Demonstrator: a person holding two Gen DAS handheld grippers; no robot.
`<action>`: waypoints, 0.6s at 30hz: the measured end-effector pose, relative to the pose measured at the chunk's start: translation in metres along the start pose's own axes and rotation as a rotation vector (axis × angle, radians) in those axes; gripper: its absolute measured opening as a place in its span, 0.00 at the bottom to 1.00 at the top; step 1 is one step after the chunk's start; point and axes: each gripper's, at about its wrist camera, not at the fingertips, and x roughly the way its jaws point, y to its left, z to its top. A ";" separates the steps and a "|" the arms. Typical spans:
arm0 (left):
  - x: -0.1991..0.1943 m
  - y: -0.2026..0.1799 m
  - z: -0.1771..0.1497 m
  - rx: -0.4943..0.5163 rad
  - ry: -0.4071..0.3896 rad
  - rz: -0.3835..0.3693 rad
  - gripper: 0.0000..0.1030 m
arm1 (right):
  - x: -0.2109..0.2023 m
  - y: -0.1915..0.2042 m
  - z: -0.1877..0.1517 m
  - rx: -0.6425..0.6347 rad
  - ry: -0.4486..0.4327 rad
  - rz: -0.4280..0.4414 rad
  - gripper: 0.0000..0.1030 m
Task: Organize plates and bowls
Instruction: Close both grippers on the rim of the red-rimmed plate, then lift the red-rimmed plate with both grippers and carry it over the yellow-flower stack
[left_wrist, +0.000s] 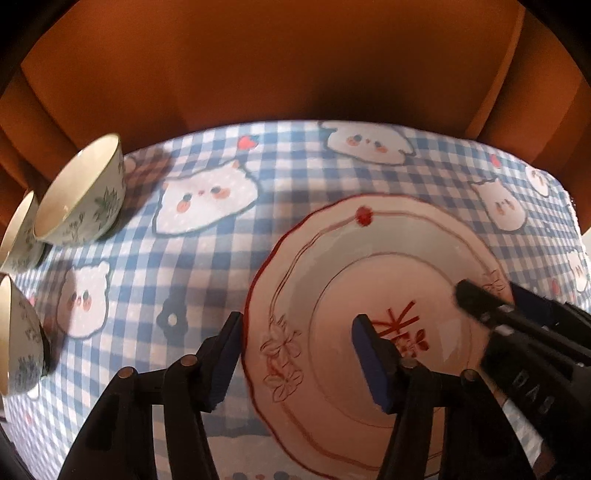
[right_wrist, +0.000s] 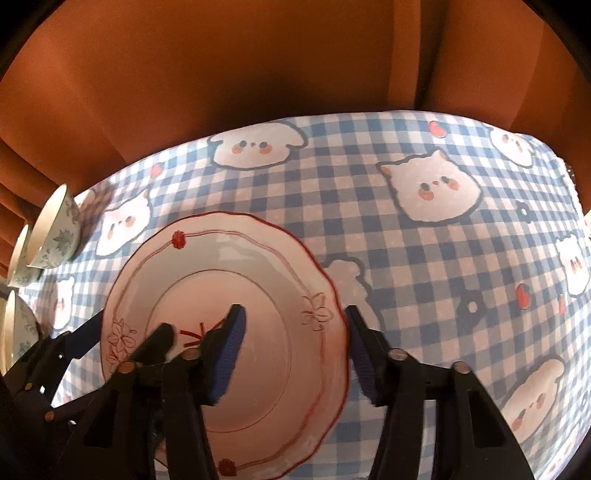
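Observation:
A white plate with a red scalloped rim and red flower marks (left_wrist: 332, 266) lies flat on the checked tablecloth; it also shows in the right wrist view (right_wrist: 236, 266). My left gripper (left_wrist: 295, 354) is open, its jaws straddling the plate's left rim. My right gripper (right_wrist: 295, 350) is open, its jaws straddling the plate's right rim; it also shows in the left wrist view (left_wrist: 491, 299). Three white bowls with green leaf print stand at the left: one (left_wrist: 81, 192), a second (left_wrist: 18, 232), a third (left_wrist: 18, 339).
The blue-and-white checked tablecloth with cartoon animal faces (right_wrist: 424, 236) covers the table. An orange curtain (left_wrist: 277, 62) hangs close behind the table's far edge. The bowls also show at the left edge of the right wrist view (right_wrist: 55, 229).

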 end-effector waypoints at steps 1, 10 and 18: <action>0.001 0.002 -0.001 -0.003 0.001 0.002 0.59 | -0.001 -0.001 -0.001 -0.006 -0.008 0.000 0.43; 0.004 -0.001 0.001 0.010 -0.018 -0.005 0.59 | 0.009 0.001 -0.003 -0.054 0.006 -0.006 0.42; 0.006 0.002 0.007 -0.058 0.025 -0.018 0.58 | 0.010 0.005 0.000 -0.051 0.035 -0.028 0.42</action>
